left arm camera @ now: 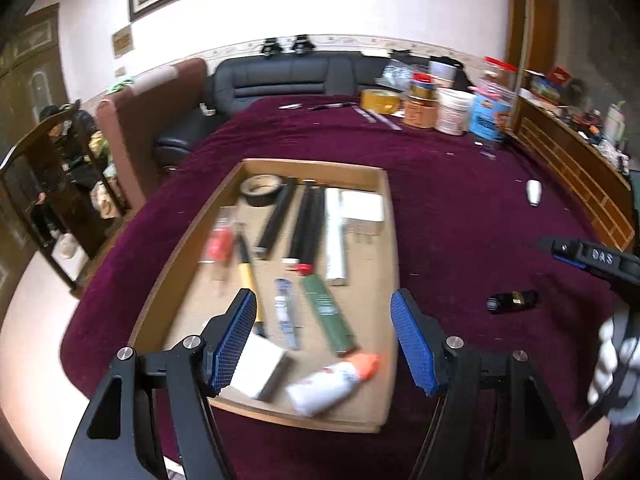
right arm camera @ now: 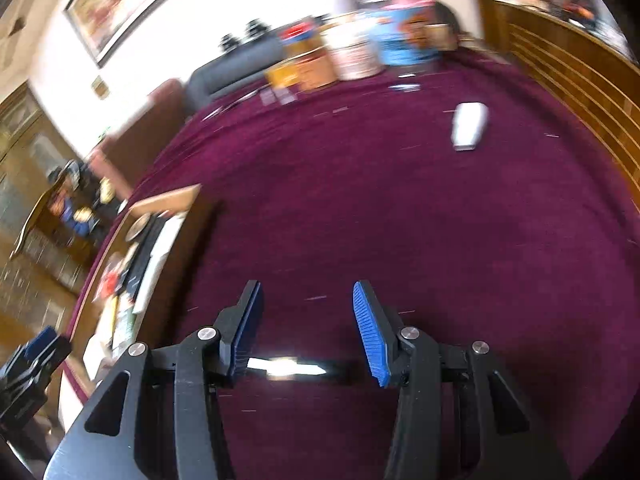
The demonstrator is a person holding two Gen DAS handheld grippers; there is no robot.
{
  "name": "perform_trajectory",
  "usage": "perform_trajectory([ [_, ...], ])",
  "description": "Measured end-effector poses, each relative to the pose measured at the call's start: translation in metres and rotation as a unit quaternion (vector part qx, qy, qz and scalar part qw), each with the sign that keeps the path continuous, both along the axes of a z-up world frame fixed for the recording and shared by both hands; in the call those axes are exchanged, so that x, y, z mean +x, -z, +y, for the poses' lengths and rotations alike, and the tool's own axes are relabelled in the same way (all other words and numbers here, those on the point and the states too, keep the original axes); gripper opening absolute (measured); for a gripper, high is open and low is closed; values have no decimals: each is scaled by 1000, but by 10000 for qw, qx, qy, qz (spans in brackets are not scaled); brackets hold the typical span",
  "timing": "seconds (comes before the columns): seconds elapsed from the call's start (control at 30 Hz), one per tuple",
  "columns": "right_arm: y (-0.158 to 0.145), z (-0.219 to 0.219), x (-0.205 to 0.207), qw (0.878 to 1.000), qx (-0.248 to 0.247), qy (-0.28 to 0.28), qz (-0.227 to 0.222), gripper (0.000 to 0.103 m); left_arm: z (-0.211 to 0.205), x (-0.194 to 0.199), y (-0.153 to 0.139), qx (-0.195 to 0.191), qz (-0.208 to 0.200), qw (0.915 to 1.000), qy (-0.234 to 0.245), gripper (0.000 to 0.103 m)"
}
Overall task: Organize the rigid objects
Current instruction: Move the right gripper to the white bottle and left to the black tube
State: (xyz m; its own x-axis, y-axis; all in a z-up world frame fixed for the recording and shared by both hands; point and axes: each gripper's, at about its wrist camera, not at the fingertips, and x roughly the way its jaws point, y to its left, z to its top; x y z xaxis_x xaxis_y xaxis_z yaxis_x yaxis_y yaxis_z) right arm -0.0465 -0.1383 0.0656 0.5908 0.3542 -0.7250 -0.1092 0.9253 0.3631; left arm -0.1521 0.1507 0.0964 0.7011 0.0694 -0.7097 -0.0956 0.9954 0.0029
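Note:
A shallow cardboard tray (left arm camera: 390, 216) lies on the maroon tablecloth. It holds black tubes (left arm camera: 308, 220), a tape roll (left arm camera: 260, 189), a green stick (left arm camera: 328, 312), a white bottle with an orange cap (left arm camera: 332, 384), a white box (left arm camera: 260, 366) and other items. My left gripper (left arm camera: 324, 336) is open and empty above the tray's near end. A small dark bottle (left arm camera: 512, 301) lies on the cloth right of the tray. My right gripper (right arm camera: 306, 328) is open over bare cloth; a shiny dark object (right arm camera: 288, 366) lies low between its fingers. A white object (right arm camera: 469, 126) lies farther off.
Tubs, jars and a yellow tape roll (left arm camera: 380, 100) crowd the table's far right corner. A dark sofa (left arm camera: 280, 76) stands behind the table. A wooden cabinet (left arm camera: 568, 168) runs along the right. The tray also shows at the left in the right wrist view (right arm camera: 168, 200).

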Motion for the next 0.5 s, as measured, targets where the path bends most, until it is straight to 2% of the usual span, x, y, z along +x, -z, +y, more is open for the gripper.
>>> perform_trajectory([
  [0.27, -2, -97, 40, 9933, -66, 1144, 158, 45, -57, -8, -4, 35, -102, 9967, 804, 64],
  [0.37, -1, -111, 59, 9910, -82, 1322, 198, 45, -75, -8, 2, 82, 16, 9942, 1071, 64],
  [0.5, 4, -109, 90, 9907, -113, 1314, 319, 45, -90, -7, 10, -21, 235, 9912, 1302, 64],
])
